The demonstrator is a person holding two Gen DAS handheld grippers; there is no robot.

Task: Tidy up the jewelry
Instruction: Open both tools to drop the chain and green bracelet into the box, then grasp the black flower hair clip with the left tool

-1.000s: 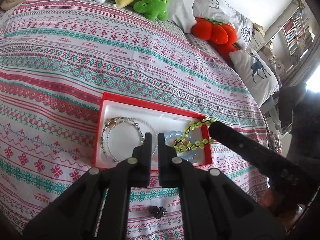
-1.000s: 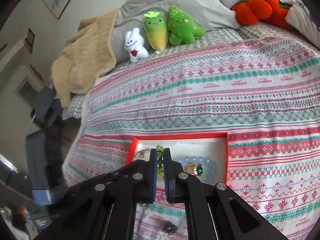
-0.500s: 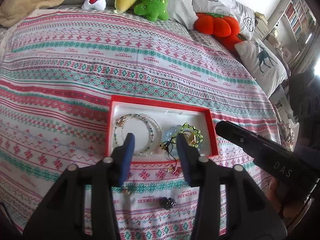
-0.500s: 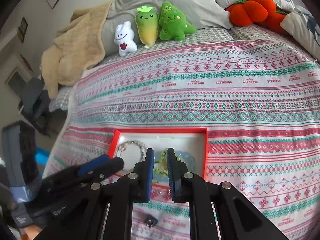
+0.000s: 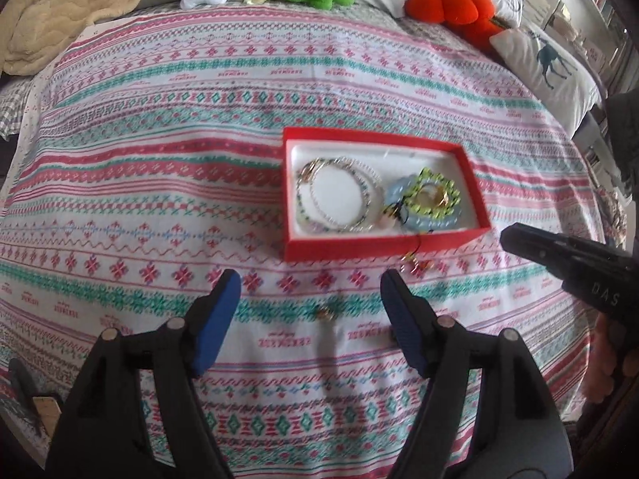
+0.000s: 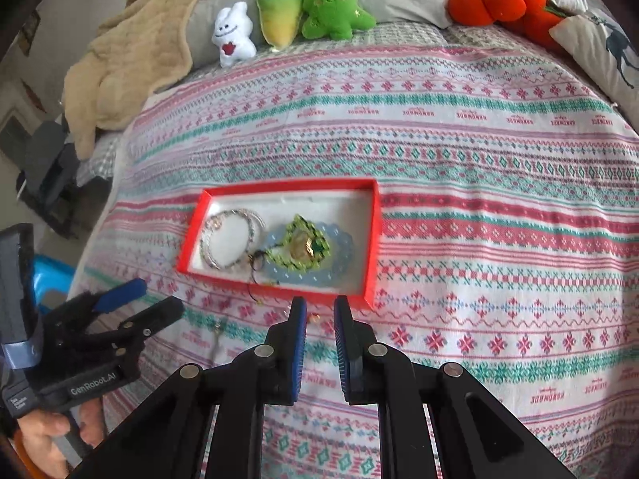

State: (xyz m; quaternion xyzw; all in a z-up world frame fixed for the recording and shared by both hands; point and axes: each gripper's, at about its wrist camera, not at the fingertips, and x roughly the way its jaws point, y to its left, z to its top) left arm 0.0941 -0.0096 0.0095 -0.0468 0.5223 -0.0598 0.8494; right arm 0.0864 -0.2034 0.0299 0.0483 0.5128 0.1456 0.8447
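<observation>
Gathering loose pieces looks like the step in hand: through the left wrist view, the left gripper (image 5: 310, 299) hangs with jaws spread wide and empty above a small ring (image 5: 323, 313) on the bed's near edge; next it must drop and pinch it.

Right wrist view: the right gripper (image 6: 319, 319), jaws slightly parted, holds nothing, just short of the red box (image 6: 371, 239) holding beaded bracelets (image 6: 231, 239).

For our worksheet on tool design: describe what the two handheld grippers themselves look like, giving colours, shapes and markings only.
Both are black plastic with triangular cut-out arms and silver pivot rivets. The left gripper and right gripper carry ribbed blue finger pads. White lettering "GenRobot.AI" marks the left body, "DAS" the right. No cables or sleeves are visible, only bare fingers on the handles.
</observation>
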